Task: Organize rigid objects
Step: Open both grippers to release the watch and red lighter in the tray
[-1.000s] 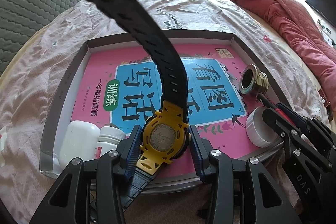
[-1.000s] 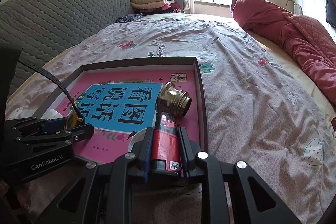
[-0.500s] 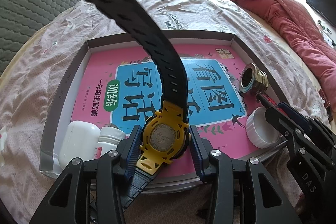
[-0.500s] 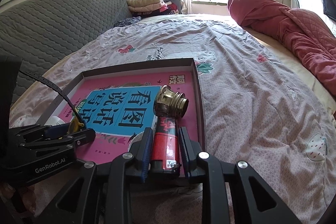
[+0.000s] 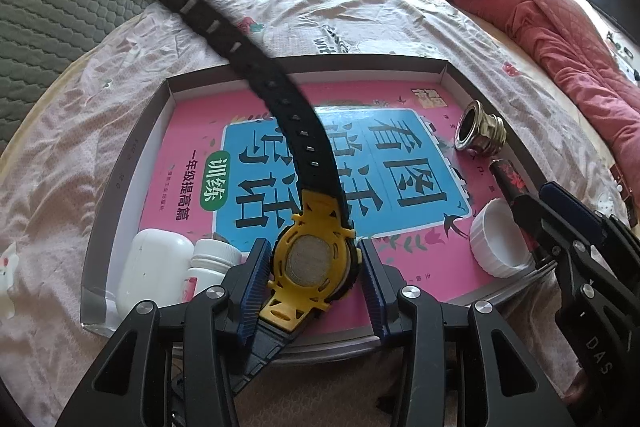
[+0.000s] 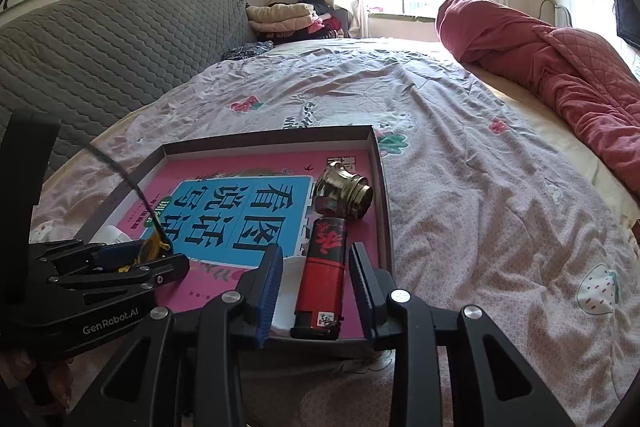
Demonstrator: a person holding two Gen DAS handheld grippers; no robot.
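Right gripper (image 6: pixel 316 283) is letting go: its jaws are opening, and the red lighter (image 6: pixel 322 275) lies between the blue pads with a gap on each side, resting at the lower right of the tray (image 6: pixel 382 187), low in the right wrist frame. To finish this release well, I judge the jaws should spread fully before the hand backs off, and the retreat should run straight back along the lighter's length, so a pad does not drag it onto the tray's near edge or nudge the brass fitting (image 6: pixel 344 191) that sits just beyond its tip. Left gripper (image 5: pixel 312 275) is clenched on the watch (image 5: pixel 314 263), pads pressing the yellow case from both sides at lower centre of the left wrist frame, with the black strap (image 5: pixel 280 95) rising toward the upper left. It hangs above the tray's near edge; a free spot on the book (image 5: pixel 404 163) looks the sensible place for it, set down flat so the strap does not sweep the bottles. Counted across both views: one lighter, one watch, one brass fitting, one white cap (image 5: pixel 498 243) at lower right, two white bottles (image 5: pixel 156 275) at lower left, one book lining the tray, one tray, two grippers.
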